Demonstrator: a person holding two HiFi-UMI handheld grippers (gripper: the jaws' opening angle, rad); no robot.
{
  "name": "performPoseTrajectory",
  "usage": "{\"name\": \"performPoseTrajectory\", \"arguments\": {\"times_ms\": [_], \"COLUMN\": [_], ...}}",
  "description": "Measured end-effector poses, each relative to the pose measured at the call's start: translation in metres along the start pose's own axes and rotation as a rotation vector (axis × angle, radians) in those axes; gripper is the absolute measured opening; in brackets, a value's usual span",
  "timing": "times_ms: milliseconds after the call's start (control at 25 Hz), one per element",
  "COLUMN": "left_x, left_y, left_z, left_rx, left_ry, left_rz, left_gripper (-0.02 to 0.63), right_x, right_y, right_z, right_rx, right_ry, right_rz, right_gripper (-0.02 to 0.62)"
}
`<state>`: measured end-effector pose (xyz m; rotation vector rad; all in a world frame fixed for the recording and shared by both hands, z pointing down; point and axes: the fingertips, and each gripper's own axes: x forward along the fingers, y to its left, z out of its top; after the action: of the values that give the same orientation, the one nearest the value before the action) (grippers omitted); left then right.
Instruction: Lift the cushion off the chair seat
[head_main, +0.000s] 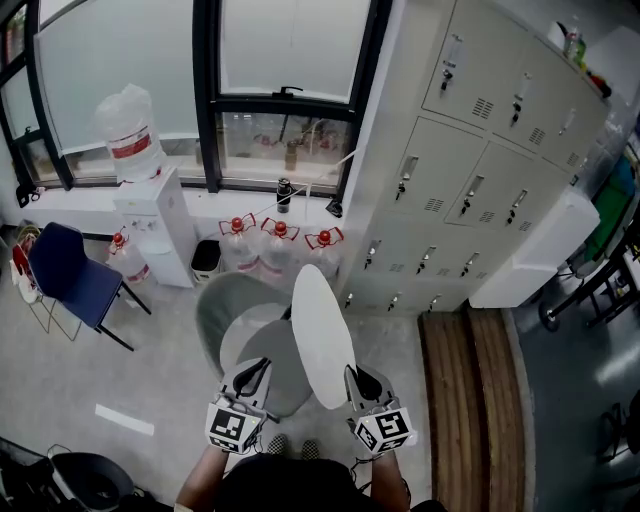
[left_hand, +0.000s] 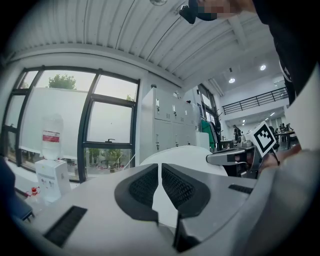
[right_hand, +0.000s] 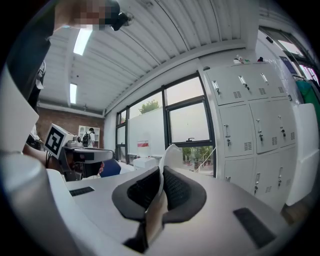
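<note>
A white round cushion (head_main: 322, 335) hangs tilted on edge above the grey tub chair (head_main: 222, 305), clear of its seat. My right gripper (head_main: 362, 382) is shut on the cushion's near right rim; in the right gripper view the thin white edge (right_hand: 169, 156) runs up between the shut pads (right_hand: 161, 187). My left gripper (head_main: 251, 377) sits at the cushion's near left side. In the left gripper view a white strip runs between its shut pads (left_hand: 160, 186) and the cushion (left_hand: 187, 157) domes ahead. The other gripper (left_hand: 235, 159) shows at the right there.
A water dispenser (head_main: 155, 225) and several spare water bottles (head_main: 280, 245) stand under the window. A blue chair (head_main: 70, 280) is at the left. Grey lockers (head_main: 480, 170) fill the right wall, with a wooden bench (head_main: 475, 400) in front.
</note>
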<state>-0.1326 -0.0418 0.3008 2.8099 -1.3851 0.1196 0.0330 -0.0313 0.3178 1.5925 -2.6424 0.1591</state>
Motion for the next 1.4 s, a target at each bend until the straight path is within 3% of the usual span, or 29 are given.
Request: {"name": "performPoseTrajectory", "arguments": {"times_ms": [1400], "left_x": [0.002], "left_y": [0.013], "left_z": [-0.007], "left_rx": [-0.015], "left_ry": [0.008], "left_rz": [-0.015], "left_gripper": [0.035], "right_x": [0.009], "right_y": [0.010], "right_z": [0.003], "right_rx": [-0.003], "right_ry": [-0.031], "right_rz": [-0.014], "right_gripper": [0.043]}}
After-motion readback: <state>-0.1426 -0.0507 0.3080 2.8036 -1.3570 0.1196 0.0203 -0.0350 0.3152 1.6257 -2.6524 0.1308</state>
